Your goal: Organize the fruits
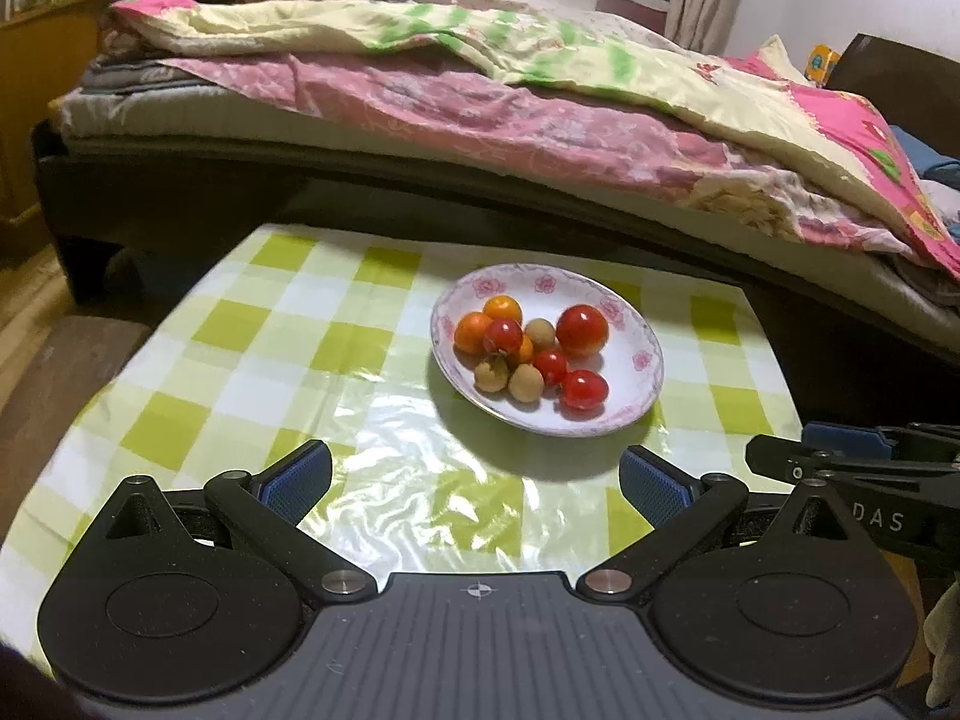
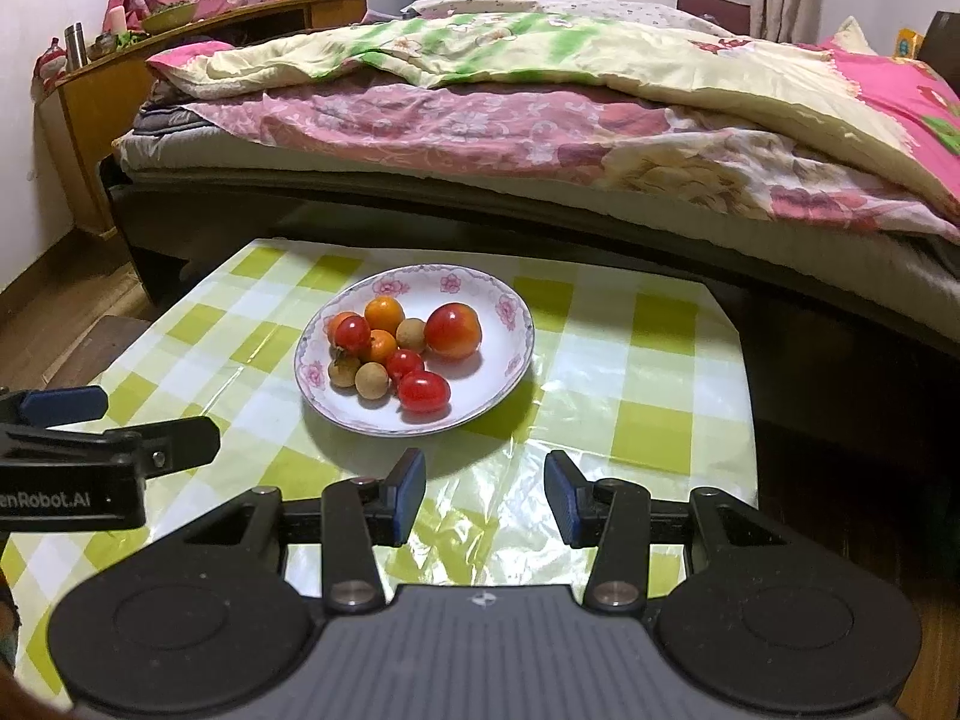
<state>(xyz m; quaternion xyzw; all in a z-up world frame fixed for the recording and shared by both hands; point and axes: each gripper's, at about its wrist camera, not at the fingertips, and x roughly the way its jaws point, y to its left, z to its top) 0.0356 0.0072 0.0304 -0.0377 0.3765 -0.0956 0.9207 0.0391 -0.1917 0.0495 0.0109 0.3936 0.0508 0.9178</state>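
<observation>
Nearest the left wrist camera, the left gripper [image 1: 474, 483] hangs over the green-checked tablecloth [image 1: 252, 360] with its blue pads [image 1: 298, 478] spread wide and nothing between them. Beyond it, a little to the right, sits the floral-rimmed plate [image 1: 645, 360], holding all the fruit in one loose cluster: a large red fruit [image 1: 581, 330] at the far right, several red cherry tomatoes [image 1: 583, 390], orange ones [image 1: 503, 308] at the far left, and three brown longans [image 1: 526, 383] toward the near side. At the right edge the right gripper [image 1: 840, 456] pokes in beside the plate. A bed with a pink and cream quilt [image 1: 480, 90] runs behind the table.

Closest to the right wrist camera, the right gripper [image 2: 486, 495] stands partly parted, its pads apart over bare cloth and gripping nothing. The plate [image 2: 510, 348] lies ahead and to the left, well clear of the fingertips, with the same fruit heaped left of its centre. The left gripper [image 2: 66, 405] enters from the left edge, beside the plate and apart from it.
</observation>
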